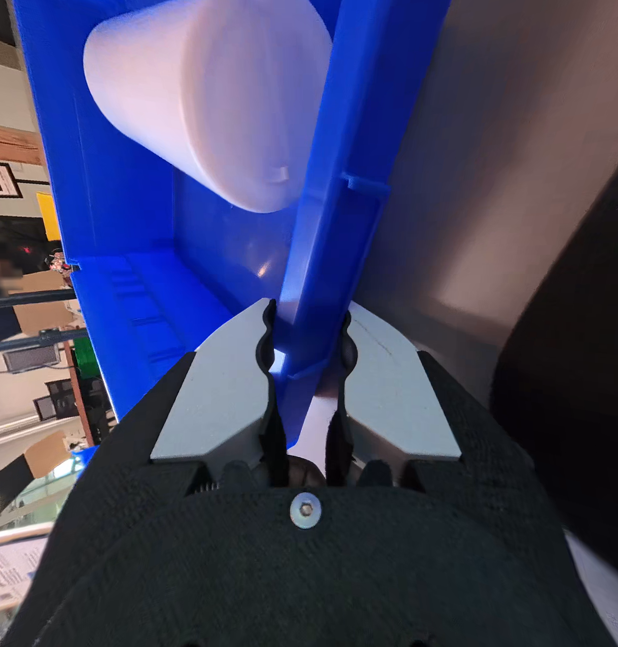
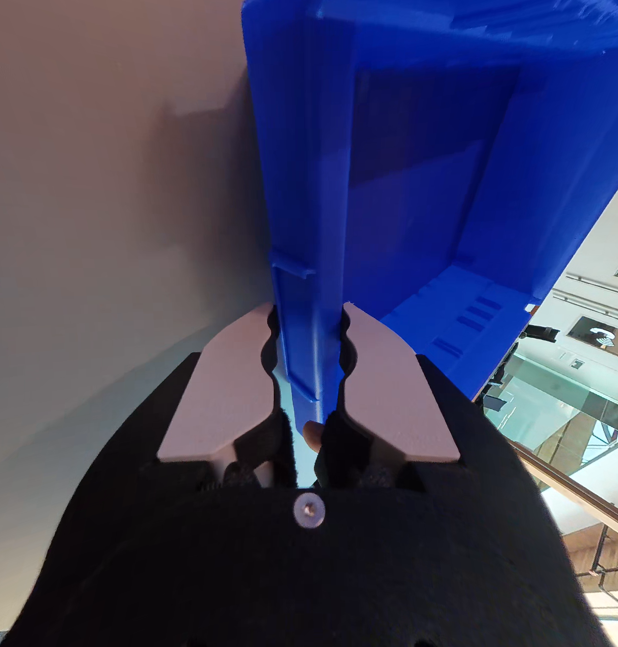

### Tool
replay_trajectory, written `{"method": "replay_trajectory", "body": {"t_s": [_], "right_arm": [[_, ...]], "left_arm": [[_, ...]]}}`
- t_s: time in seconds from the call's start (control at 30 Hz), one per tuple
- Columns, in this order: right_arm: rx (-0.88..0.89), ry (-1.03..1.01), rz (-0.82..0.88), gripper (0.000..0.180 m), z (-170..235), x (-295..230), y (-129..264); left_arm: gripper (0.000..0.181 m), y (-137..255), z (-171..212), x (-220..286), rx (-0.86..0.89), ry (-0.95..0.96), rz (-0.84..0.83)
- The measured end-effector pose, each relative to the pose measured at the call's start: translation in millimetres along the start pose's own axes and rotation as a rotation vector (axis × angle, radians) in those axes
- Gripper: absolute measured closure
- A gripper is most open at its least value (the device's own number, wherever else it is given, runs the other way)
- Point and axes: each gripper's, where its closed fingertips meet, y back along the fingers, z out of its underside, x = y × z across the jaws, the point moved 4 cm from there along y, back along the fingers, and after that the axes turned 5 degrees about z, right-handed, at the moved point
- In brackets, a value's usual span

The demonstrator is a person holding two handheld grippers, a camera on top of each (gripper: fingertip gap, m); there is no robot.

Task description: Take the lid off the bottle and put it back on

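Observation:
A blue plastic bin (image 1: 125, 210) is held tipped on its side, so both views look sideways into it. A white bottle (image 1: 195, 112) lies inside the bin, blurred; I cannot make out its lid. My left gripper (image 1: 307, 315) is shut on one rim wall of the bin (image 1: 335, 210). My right gripper (image 2: 307, 311) is shut on the opposite rim wall of the bin (image 2: 300, 210). In the right wrist view the bin's inside (image 2: 440, 210) shows no bottle.
A grey surface (image 1: 493, 140) lies beside the bin, and it shows in the right wrist view (image 2: 108, 175) too. A dark sleeve (image 1: 580, 315) is at the right. Room clutter (image 1: 38, 315) shows at the left, and glass panels with a railing (image 2: 563, 402) at the right. Across from one pair of fingers to the other is roughly 55 cm.

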Motion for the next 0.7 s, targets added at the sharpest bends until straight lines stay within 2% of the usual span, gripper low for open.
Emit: {"method": "replay_trajectory", "body": {"t_s": [0.2, 0.47, 0.57, 0.63, 0.7], "right_arm": [[-0.012, -0.008, 0.014, 0.147, 27.0, -5.8, 2.6], [-0.002, 0.003, 0.016, 0.147, 54.7, -12.9, 7.0], [0.025, -0.054, -0.021, 0.144, 58.0, -15.6, 10.4], [0.080, -0.217, -0.090, 0.110, 55.3, -12.3, 18.6], [0.158, -0.425, -0.208, 0.079, 48.1, -6.2, 32.2]], "left_arm": [[0.146, 19.7, 47.4, 5.0, 0.029, -0.037, -0.001], [0.146, 32.7, 77.5, 8.4, 0.043, -0.060, -0.001], [0.141, 35.3, 82.1, 8.9, 0.059, 0.065, 0.020], [0.126, 42.9, 75.1, 9.3, 0.124, 0.247, 0.065], [0.110, 60.5, 57.5, 0.1, 0.260, 0.468, 0.103]]}}
